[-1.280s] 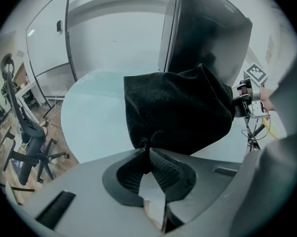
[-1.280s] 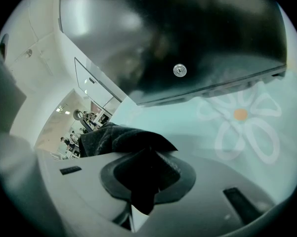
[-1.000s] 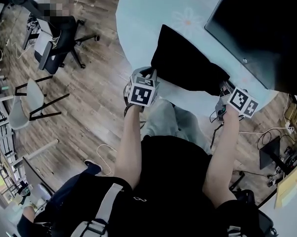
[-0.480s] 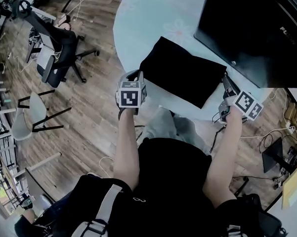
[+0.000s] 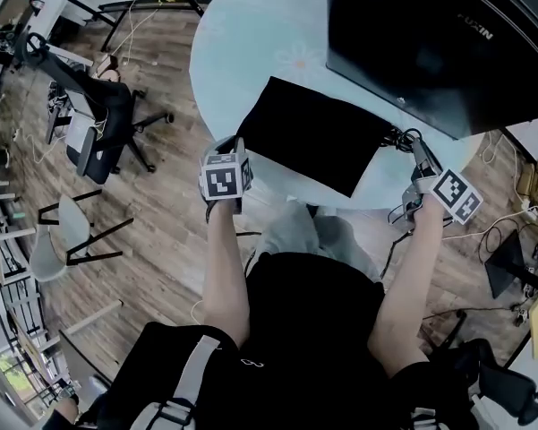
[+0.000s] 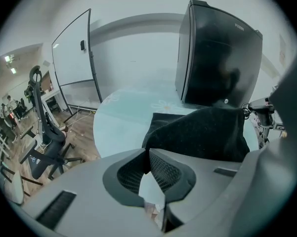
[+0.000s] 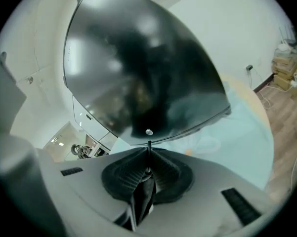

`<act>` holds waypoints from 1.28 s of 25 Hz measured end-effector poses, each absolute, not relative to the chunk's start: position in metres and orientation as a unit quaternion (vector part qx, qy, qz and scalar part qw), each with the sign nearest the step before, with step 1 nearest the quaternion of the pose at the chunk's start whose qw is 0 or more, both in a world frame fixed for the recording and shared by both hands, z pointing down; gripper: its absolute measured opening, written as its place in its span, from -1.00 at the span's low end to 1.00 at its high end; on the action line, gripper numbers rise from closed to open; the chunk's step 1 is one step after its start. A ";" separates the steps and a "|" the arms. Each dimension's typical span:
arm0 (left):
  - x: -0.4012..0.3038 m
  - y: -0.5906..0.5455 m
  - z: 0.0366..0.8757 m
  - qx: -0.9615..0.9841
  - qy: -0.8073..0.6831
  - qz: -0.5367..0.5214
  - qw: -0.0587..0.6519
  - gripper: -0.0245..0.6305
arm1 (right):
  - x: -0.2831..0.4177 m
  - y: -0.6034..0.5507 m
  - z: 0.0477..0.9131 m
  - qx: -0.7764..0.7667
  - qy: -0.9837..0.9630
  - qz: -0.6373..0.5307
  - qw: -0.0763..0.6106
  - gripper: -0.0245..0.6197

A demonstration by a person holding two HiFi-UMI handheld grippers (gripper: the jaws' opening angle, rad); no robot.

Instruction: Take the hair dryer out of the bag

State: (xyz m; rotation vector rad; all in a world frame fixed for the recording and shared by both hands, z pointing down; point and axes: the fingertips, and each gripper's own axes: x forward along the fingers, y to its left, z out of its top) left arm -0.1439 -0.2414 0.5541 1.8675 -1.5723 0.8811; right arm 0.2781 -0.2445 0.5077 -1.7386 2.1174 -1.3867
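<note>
Black bag (image 5: 313, 137) lying on round tabletop (image 5: 251, 43), big dark screen (image 5: 430, 34) at its 1 o'clock. Left claw (image 5: 238, 148) pinched shut on bag's 9 o'clock corner, fabric between the pads. Right claw (image 5: 419, 155) at bag's 3 o'clock, closed on thin dark cord (image 5: 399, 137). Hair dryer hidden from sight.

Black bag (image 5: 313, 137) on pale mint table (image 5: 242, 52) with white daisy print. Glossy black box (image 5: 439, 34). Grey left gripper (image 6: 148, 152) and right gripper (image 7: 149, 149), black ribbed pads (image 6: 165, 174), black-and-white square markers on cubes. Brown wood-plank floor (image 5: 161, 204). Black chair (image 5: 103, 124). Black shirt (image 5: 313, 321), grey trousers (image 5: 304, 231).
</note>
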 end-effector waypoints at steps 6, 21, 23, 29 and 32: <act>-0.137 -0.226 0.564 0.681 -0.579 0.356 0.273 -0.82 | 0.319 -0.213 0.505 -0.601 0.659 -0.447 0.065 -0.85; -0.134 -0.201 0.578 0.704 -0.544 0.380 0.254 -0.82 | 0.359 -0.112 0.512 -0.685 0.569 -0.436 0.133 -0.85; -0.132 -0.197 0.577 0.714 -0.537 0.371 0.255 -0.81 | 0.351 -0.097 0.515 -0.689 0.558 -0.439 0.145 -0.85; -0.127 -0.191 0.561 0.746 -0.523 0.340 0.233 -0.75 | 0.325 -0.064 0.527 -0.693 0.524 -0.461 0.182 -0.85; -0.124 -0.193 0.551 0.756 -0.521 0.326 0.225 -0.75 | 0.309 -0.051 0.539 -0.689 0.509 -0.476 0.197 -0.85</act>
